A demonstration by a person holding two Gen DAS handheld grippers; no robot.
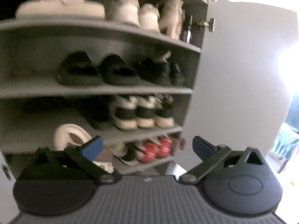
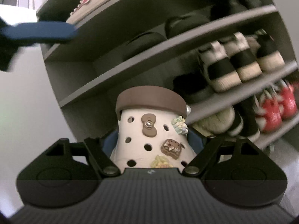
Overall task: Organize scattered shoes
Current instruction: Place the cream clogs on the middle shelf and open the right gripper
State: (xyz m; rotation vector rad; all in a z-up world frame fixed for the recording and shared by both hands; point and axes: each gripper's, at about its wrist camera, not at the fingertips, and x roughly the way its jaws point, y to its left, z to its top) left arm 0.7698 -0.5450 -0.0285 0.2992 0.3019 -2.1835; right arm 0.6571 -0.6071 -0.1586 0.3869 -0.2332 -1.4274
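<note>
The right gripper (image 2: pixel 151 145) is clamped on a white clog (image 2: pixel 149 138) with charms, carried in front of the shoe cabinet (image 2: pixel 130 61). The left gripper (image 1: pixel 147 145) hangs apart, empty. Next comes sliding the clog onto a free shelf (image 1: pixel 37 91) ahead, probably beside its mate (image 1: pixel 71 136).

Black hand-held gripper (image 1: pixel 147 145), blue pads (image 1: pixel 93 147), ribbed grey body.

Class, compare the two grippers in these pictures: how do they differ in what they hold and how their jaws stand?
The right gripper is shut on a white clog with a brown strap; the left gripper holds nothing. The right gripper's blue pads sit mostly hidden beside the clog; the left gripper's stand apart in plain view. Both face the shoe rack.
</note>
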